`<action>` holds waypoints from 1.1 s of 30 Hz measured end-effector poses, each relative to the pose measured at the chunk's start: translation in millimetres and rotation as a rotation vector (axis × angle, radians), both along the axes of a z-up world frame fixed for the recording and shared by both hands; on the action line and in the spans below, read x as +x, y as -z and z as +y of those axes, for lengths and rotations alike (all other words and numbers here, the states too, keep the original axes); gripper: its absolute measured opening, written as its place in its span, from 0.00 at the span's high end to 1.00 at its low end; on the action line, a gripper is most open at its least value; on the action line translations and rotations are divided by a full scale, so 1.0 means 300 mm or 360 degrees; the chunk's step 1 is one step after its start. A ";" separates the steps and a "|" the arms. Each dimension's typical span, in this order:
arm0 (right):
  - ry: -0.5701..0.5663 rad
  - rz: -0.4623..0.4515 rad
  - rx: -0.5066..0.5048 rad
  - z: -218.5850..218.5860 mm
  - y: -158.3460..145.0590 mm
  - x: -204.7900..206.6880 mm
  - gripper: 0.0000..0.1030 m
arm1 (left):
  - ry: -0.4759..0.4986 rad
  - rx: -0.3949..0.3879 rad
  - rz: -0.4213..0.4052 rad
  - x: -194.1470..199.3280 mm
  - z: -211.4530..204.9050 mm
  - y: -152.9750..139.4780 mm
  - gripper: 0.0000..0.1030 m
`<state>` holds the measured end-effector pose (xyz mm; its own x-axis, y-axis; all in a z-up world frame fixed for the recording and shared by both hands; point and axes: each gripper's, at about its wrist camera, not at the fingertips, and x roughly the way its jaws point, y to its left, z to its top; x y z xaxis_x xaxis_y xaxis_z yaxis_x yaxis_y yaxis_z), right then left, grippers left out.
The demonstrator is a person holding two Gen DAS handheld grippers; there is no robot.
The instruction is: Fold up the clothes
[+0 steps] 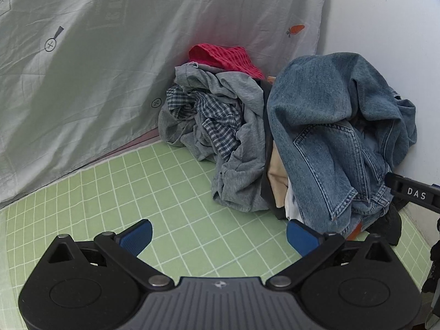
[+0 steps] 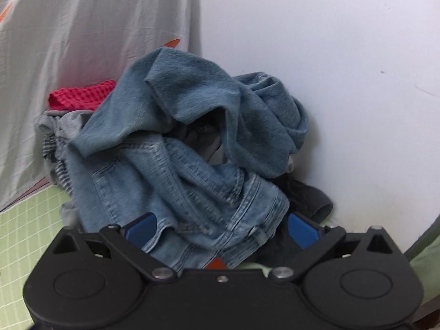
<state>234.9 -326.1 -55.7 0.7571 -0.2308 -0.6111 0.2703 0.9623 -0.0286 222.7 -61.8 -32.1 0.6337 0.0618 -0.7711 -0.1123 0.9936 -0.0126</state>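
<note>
A heap of clothes lies in the corner on a green checked mat [image 1: 170,192]. Crumpled blue jeans [image 1: 330,126] lie on top at the right, with a grey garment [image 1: 236,148], a checked shirt [image 1: 211,118] and a red cloth [image 1: 225,57] to the left. My left gripper [image 1: 220,233] is open and empty over the mat, just in front of the heap. My right gripper [image 2: 222,228] is open, its jaws either side of the jeans' [image 2: 192,143] lower edge. The right gripper's black body [image 1: 412,192] shows at the left wrist view's right edge.
A grey sheet [image 1: 110,55] hangs behind the heap on the left. A white wall [image 2: 343,68] stands right behind the jeans. A dark garment [image 2: 310,195] lies under the jeans at the right.
</note>
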 end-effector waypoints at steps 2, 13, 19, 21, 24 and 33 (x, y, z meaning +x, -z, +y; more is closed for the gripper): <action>0.0041 -0.0021 -0.0037 -0.062 0.005 0.092 0.00 | 0.0019 -0.0026 0.0043 0.117 -0.021 0.025 0.01; 0.0089 -0.0027 -0.0210 -0.256 0.093 0.501 0.00 | 0.0210 -0.0211 0.0175 0.498 -0.144 0.176 0.14; 0.0008 -0.0010 -0.0252 -0.331 0.120 0.600 0.00 | 0.0226 -0.0325 0.0197 0.509 -0.157 0.218 0.25; -0.0023 -0.0017 -0.0249 -0.340 0.126 0.603 0.01 | 0.0240 -0.0350 0.0195 0.495 -0.155 0.212 0.37; -0.0062 -0.0041 -0.0147 -0.351 0.125 0.580 0.20 | 0.0269 -0.0260 0.0187 0.468 -0.183 0.204 0.52; -0.0219 0.0025 0.0011 -0.384 0.029 0.436 0.72 | 0.0266 -0.0310 0.0231 0.385 -0.173 0.145 0.86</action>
<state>365.7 -441.3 -64.3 0.7715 -0.1213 -0.6245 0.1355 0.9905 -0.0250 338.1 -113.6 -75.5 0.5050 -0.1920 -0.8415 0.0381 0.9790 -0.2005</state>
